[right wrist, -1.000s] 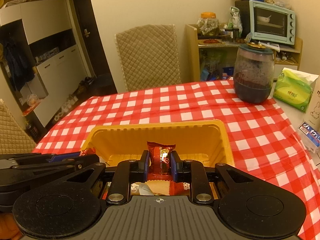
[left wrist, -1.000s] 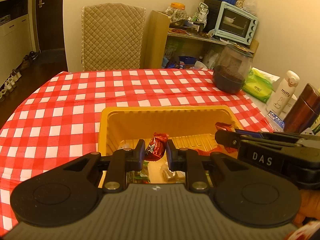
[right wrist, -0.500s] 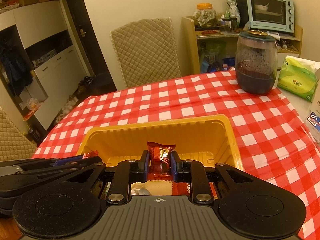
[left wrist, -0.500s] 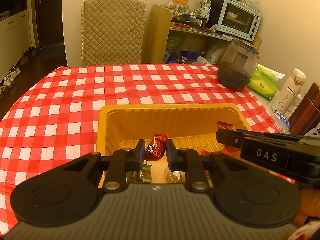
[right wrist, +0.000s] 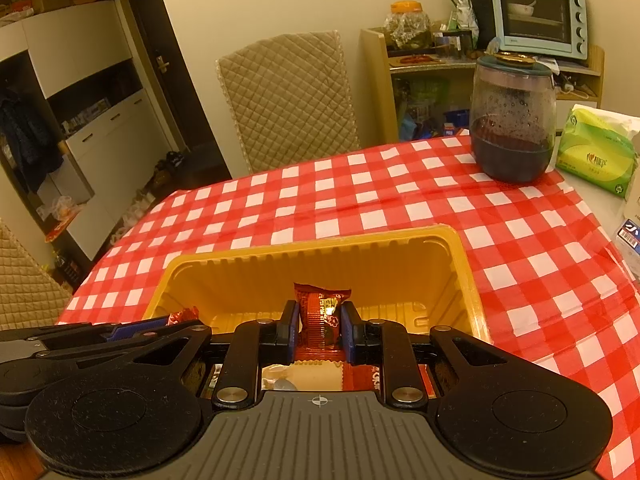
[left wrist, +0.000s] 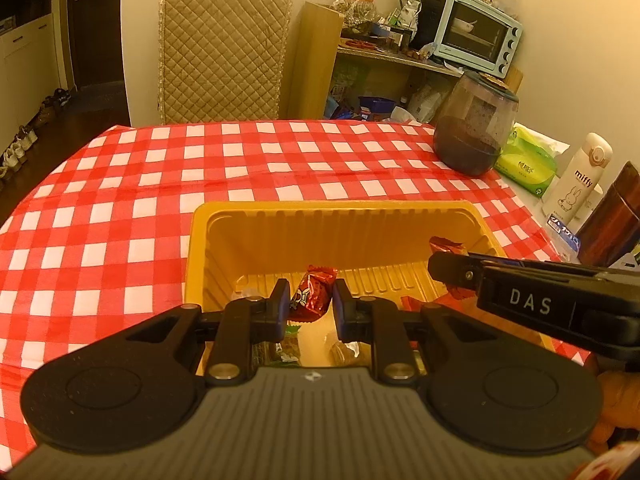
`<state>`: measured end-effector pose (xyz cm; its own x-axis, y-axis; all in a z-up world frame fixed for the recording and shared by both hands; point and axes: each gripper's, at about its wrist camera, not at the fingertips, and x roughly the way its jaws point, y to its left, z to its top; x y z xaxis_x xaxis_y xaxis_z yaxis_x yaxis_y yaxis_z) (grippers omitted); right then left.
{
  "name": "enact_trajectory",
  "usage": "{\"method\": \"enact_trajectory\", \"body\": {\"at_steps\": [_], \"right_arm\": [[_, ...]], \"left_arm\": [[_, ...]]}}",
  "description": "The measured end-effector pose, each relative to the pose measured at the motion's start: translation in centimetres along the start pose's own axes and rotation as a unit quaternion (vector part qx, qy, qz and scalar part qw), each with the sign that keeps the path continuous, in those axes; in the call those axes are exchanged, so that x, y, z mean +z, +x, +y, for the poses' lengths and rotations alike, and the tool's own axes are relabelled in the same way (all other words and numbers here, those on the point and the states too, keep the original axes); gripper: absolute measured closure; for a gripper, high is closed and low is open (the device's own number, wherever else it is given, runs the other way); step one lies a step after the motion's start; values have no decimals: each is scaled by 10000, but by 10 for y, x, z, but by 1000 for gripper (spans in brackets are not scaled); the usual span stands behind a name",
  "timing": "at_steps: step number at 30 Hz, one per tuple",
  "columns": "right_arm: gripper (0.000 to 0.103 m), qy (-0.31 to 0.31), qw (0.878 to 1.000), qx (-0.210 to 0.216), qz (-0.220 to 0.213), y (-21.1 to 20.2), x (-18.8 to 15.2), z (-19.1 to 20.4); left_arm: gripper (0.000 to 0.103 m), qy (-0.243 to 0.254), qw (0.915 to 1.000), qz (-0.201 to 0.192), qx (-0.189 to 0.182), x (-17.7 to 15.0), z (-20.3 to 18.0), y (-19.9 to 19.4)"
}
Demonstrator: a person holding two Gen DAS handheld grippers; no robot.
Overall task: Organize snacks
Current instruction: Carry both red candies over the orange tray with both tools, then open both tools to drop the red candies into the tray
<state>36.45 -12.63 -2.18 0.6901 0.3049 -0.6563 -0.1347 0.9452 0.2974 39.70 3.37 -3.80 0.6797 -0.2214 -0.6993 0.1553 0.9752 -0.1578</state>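
Note:
A yellow plastic tray (left wrist: 332,210) (right wrist: 312,246) sits on the red-and-white checked table near me. My left gripper (left wrist: 309,298) is shut on a red wrapped candy (left wrist: 311,294), held above the tray's near half. My right gripper (right wrist: 319,320) is shut on a red snack packet (right wrist: 320,316), also over the tray. In the left wrist view the right gripper (left wrist: 452,268) reaches in from the right with its red packet (left wrist: 446,245) at its tip. Several wrapped snacks (left wrist: 344,350) lie on the tray floor below the fingers, partly hidden.
A dark glass jar (left wrist: 472,134) (right wrist: 514,120) stands at the table's far right, with a green tissue pack (left wrist: 528,160), a white bottle (left wrist: 578,178) and a brown flask (left wrist: 612,216) beside it. A quilted chair (left wrist: 222,54) stands behind the table.
Both grippers have tilted slightly, so the tray and table sit a little lower in each view. The grips on the two red snacks are unchanged.

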Motion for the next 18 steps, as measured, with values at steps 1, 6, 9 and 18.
{"method": "enact_trajectory", "body": {"at_steps": [1, 6, 9, 18], "right_arm": [[81, 6, 10000, -1, 0, 0, 0, 0], [81, 30, 10000, -8, -20, -1, 1, -2], [81, 44, 10000, 2, -38, -2, 1, -2], [81, 46, 9999, 138, -33, -2, 1, 2]], "left_arm": [[82, 3, 10000, 3, -32, 0, 0, 0], [61, -3, 10000, -42, 55, -1, 3, 0], [61, -37, 9999, -49, 110, -1, 8, -1], [61, 67, 9998, -34, 196, -2, 7, -2]]}}
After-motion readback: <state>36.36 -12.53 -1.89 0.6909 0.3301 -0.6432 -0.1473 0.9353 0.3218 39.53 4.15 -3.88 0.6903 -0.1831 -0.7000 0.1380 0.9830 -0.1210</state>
